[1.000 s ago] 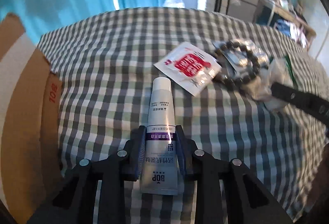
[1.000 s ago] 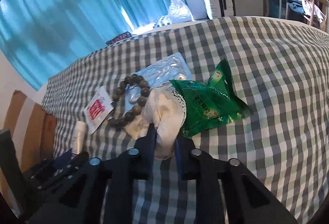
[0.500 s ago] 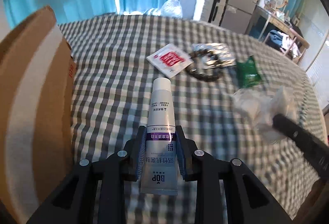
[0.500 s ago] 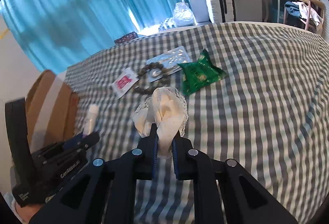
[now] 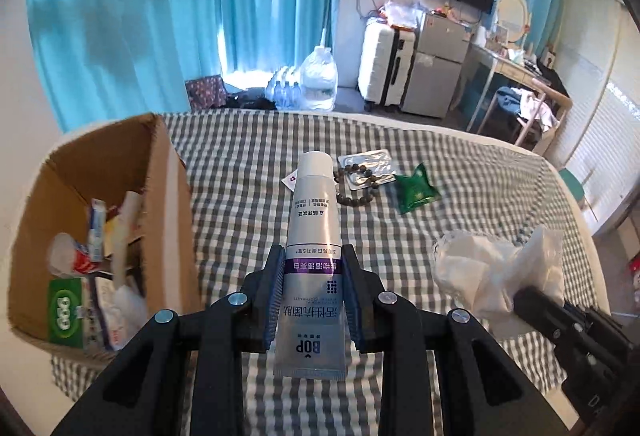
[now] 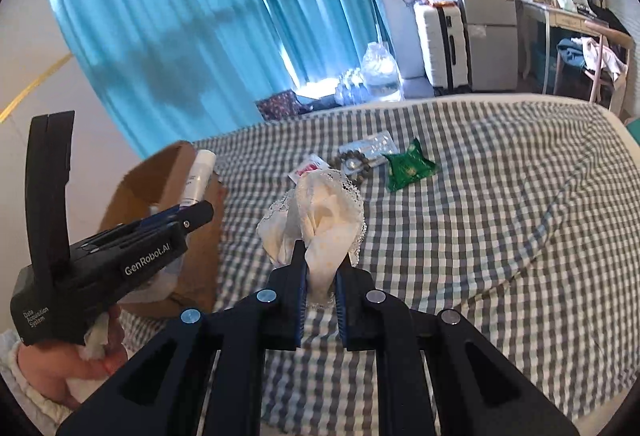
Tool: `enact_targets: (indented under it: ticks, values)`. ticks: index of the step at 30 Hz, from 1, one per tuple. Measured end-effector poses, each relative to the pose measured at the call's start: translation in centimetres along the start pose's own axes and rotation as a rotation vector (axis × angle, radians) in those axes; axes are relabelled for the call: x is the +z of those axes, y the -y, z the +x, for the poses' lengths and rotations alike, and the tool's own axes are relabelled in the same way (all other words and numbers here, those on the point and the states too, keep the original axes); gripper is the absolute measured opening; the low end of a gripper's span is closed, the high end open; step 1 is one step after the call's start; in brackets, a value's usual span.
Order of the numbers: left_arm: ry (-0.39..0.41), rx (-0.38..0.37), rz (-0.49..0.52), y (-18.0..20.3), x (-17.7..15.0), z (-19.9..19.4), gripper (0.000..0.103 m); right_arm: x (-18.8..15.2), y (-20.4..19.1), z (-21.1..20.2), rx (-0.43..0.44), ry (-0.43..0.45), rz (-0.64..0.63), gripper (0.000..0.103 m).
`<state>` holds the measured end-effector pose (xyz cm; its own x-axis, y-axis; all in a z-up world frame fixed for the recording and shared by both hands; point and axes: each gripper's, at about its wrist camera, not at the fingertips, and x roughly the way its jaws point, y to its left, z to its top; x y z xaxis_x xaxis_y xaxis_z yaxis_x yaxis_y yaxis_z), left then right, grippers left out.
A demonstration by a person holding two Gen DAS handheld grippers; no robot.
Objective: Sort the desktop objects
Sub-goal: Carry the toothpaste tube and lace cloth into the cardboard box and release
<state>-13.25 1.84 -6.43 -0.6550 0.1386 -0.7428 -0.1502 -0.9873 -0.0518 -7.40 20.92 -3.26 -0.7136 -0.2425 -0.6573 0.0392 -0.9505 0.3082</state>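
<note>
Cardboard now fills the left of your left wrist view: the open cardboard box (image 5: 100, 220) has come into sight beside the checked cloth (image 5: 248, 204), where a second ago only its edge showed. Both of your hands have lifted their loads clear of the surface and swung toward that box. Your left tongs (image 5: 310, 300) are closed narrow on the white toothpaste tube (image 5: 314, 248), gripping it near its crimped end with the cap pointing away from you, just to the right of the box's near wall. Your right tongs (image 6: 320, 288) are pinched almost fully together on the lace-edged white cloth (image 6: 320, 220), which bunches up above the pads, further right of the box than the tube. Left behind, well beyond the box on the cloth, lie the red-and-white sachet (image 6: 306, 166), the bead bracelet (image 5: 354, 188) resting on a clear blister pack (image 5: 370, 166), and the green packet (image 5: 416, 190). The box already holds a jumble of tubes and packets, so I judge both items are headed in there; the tube is closest and looks ready to go over the rim first. Four things would then remain for you to clear.
</note>
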Motion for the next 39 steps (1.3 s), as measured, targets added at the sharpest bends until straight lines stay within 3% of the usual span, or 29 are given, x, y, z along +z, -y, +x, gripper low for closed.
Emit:
enact_targets:
  ticks: [9, 16, 26, 36, 39]
  values:
    - [0.06, 0.017, -0.022, -3.0, -0.8, -6.2, 0.027, -0.4, -4.6, -5.3, 0.016, 0.063, -0.092, 0.012]
    - [0.095, 0.059, -0.047, -7.2, -1.0, -8.6, 0.027, -0.6, -9.6, -5.7, 0.061, 0.078, -0.169, 0.012]
    - [0.069, 0.149, -0.127, -15.8, -1.1, -7.8, 0.027, -0.4, -17.0, -1.0, 0.158, 0.015, -0.259, 0.012]
    - [-0.005, 0.191, -0.196, -23.1, -0.3, -2.5, 0.027, -0.2, -22.5, 6.6, 0.229, -0.094, -0.314, 0.012]
    - [-0.043, 0.208, -0.198, -25.0, 0.4, -0.1, 0.027, -0.7, -23.5, 9.2, 0.195, -0.128, -0.355, 0.012]
